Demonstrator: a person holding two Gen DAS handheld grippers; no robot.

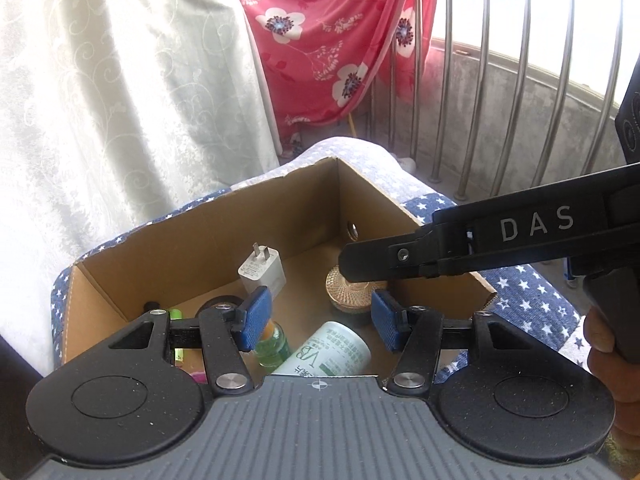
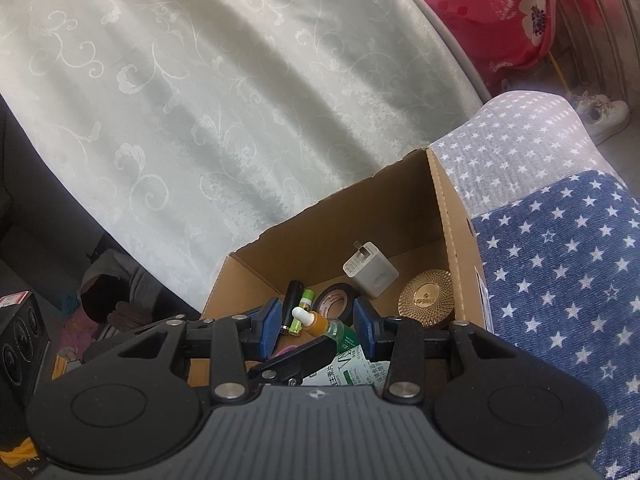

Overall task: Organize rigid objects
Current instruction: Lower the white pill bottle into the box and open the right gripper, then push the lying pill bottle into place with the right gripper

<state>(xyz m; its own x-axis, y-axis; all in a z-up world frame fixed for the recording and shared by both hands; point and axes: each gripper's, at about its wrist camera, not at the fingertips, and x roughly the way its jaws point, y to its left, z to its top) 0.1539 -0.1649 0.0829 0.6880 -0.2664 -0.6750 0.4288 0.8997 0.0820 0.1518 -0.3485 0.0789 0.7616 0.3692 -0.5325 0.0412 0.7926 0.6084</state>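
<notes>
An open cardboard box [image 1: 208, 236] [image 2: 400, 208] holds a white charger [image 1: 262, 272] [image 2: 372, 274], a gold round compact [image 1: 352, 294] [image 2: 426, 298], a black tape roll [image 2: 334, 300], a green dropper bottle [image 2: 326, 322] and a white labelled bottle [image 1: 330, 354]. A green battery [image 2: 304, 306] and a black stick [image 2: 292, 296] lie there too. My left gripper [image 1: 320, 320] hovers open over the box's near end, nothing between its blue pads. My right gripper [image 2: 316, 326] is open above the dropper bottle, not touching it. In the left wrist view the right gripper [image 1: 440, 256] reaches in from the right, with its tip over the compact.
The box sits on a blue and white star-patterned cover [image 2: 560, 264]. A pale curtain [image 1: 120, 100] hangs behind it, beside a red floral cloth [image 1: 332, 40]. A metal railing [image 1: 480, 100] stands at the back right. White shoes [image 2: 600, 114] lie on the floor. A person's hand [image 1: 608, 344] grips the right handle.
</notes>
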